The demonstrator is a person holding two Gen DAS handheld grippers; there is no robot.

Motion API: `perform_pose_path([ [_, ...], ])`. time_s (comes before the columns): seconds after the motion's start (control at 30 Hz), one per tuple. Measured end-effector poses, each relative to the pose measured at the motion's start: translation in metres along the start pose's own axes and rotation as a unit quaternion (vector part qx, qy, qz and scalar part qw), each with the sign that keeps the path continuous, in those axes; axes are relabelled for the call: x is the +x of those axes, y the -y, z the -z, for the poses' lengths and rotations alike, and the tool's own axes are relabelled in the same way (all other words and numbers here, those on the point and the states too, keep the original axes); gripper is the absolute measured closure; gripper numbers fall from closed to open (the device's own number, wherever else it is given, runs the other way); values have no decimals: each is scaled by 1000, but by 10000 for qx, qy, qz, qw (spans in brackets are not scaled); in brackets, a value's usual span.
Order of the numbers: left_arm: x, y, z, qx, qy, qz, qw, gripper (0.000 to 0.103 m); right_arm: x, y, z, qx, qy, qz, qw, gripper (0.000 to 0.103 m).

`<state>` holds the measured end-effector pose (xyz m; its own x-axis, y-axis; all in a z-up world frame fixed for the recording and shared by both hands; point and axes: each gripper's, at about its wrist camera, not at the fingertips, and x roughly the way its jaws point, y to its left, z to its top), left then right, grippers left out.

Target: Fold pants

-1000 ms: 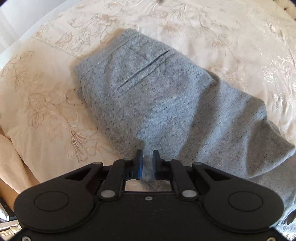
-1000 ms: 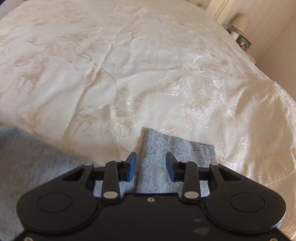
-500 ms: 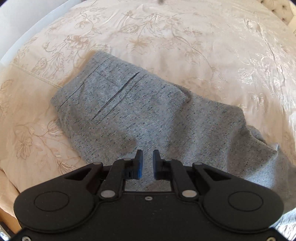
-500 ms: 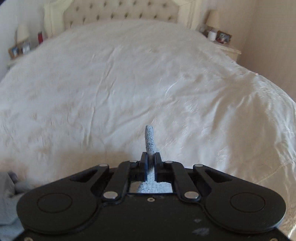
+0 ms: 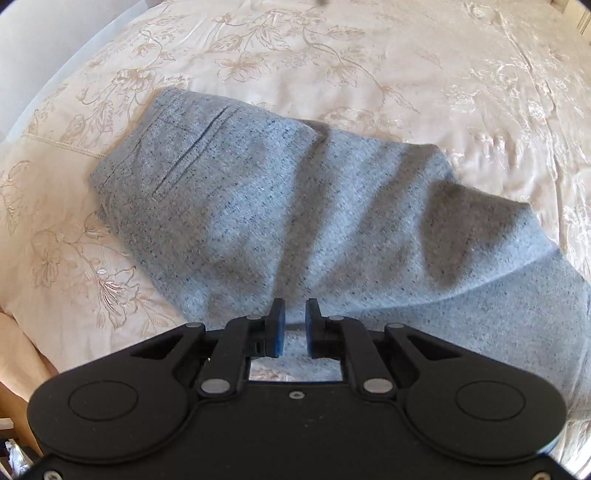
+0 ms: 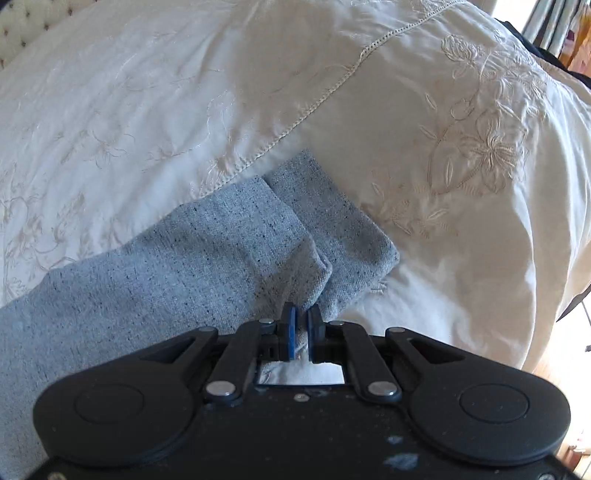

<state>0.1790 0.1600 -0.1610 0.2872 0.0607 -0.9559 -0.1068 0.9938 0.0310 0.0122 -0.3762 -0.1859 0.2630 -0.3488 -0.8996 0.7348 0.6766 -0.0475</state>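
Note:
Grey flecked pants (image 5: 280, 206) lie on a cream embroidered bedspread (image 5: 332, 55), waistband and back pocket at upper left in the left wrist view. My left gripper (image 5: 294, 321) hovers over their near edge with jaws nearly closed; a narrow gap shows and I see no cloth between them. In the right wrist view the leg ends (image 6: 280, 236) lie on the cover, one cuff over the other. My right gripper (image 6: 300, 325) is shut on the cuff cloth at its near edge.
The bedspread has a stitched hem seam (image 6: 325, 92) running diagonally beyond the cuffs. The bed's edge drops off at right, with floor (image 6: 554, 369) below. A tufted headboard (image 6: 22, 26) shows at top left.
My right gripper, shut on the leg end, has swung from facing the headboard to over the bed corner, carrying the cuffs down onto the cover. The left view shifted slightly; a leg fold now lies nearer it.

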Motion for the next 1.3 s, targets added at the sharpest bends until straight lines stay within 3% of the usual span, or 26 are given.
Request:
perform_pose_path([
  [0.17,-10,33,12,185,55,-54,9998,88,-38,14,-3,-75,831,-454,9955,96],
  [0.23,-14,48,15,249,99,-32,9996,88,-30,26,-2,35,741,-286,9968,98],
  [0.37,-25,72,20,347,197,42,9992,88,-1,63,7,281,169,37,9995,100],
  [0.47,-31,88,25,466,279,61,9985,84,-16,70,1,-50,539,-642,9965,86],
  [0.5,-33,93,26,511,278,75,9983,84,-21,68,-4,-358,789,-775,9932,67],
  [0.53,-34,97,27,550,279,92,9981,84,-22,64,-11,-620,983,-911,9890,61],
  [0.57,-35,102,29,588,281,104,9978,84,-19,62,-17,-744,1031,-1048,9863,61],
  [0.67,-43,112,33,638,305,128,9974,83,10,57,-46,-917,637,-1545,9817,62],
  [0.83,-53,122,40,613,294,168,9975,83,54,42,-63,-1572,141,-1725,9723,62],
  [0.97,-52,131,45,637,249,88,9976,83,73,42,-69,-1657,-241,-2133,9625,60],
  [1.0,-51,133,45,625,223,91,9978,83,74,41,-70,-1653,-284,-2213,9607,60],
  [1.03,-50,135,46,613,186,91,9979,83,75,41,-71,-1655,-321,-2295,9586,69],
  [1.07,-49,137,47,605,151,81,9980,83,73,40,-71,-1663,-324,-2308,9581,79],
  [1.1,-48,139,47,600,126,67,9981,83,72,38,-72,-1688,-393,-2334,9568,96],
  [1.3,-48,152,49,694,140,60,9975,83,23,28,-63,-2432,307,-1619,9559,98],
])
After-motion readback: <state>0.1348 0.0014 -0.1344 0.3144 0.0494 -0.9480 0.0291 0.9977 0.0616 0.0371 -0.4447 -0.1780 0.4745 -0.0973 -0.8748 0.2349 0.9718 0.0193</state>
